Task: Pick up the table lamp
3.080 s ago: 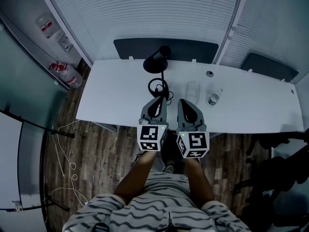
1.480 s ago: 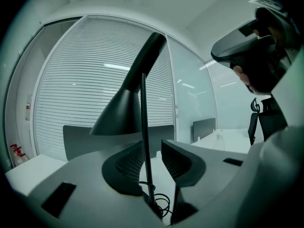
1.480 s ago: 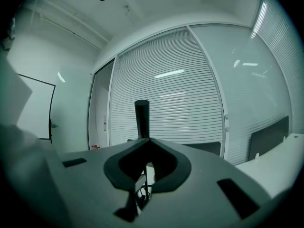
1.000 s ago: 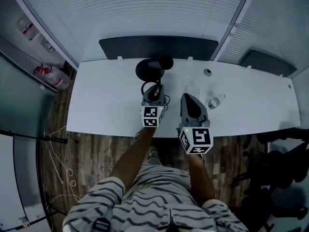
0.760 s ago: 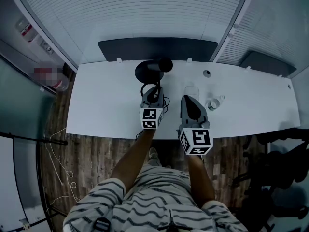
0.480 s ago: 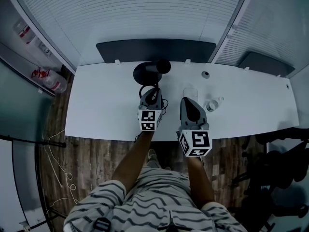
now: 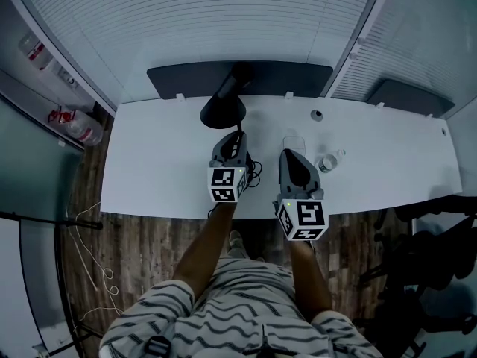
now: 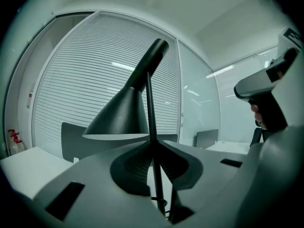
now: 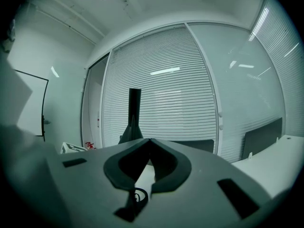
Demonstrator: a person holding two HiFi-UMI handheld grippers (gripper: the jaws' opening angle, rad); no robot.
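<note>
The place is an office. A long white desk (image 7: 164,162) spans the head view, with a black table lamp (image 7: 222,110) toward 12 o'clock. A dark divider panel (image 7: 291,77) lines the desk's far edge, and a second panel (image 7: 402,95) sits at 2 o'clock. Slatted blinds (image 7: 223,13) and glass partitions (image 8: 199,103) wall the room. Wood-plank flooring (image 7: 141,252) lies at 8 o'clock.

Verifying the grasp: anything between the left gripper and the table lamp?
Nothing visible. The left gripper is shut directly on the thin stem of the table lamp, below the shade. The right gripper is shut and empty, off to the side.
</note>
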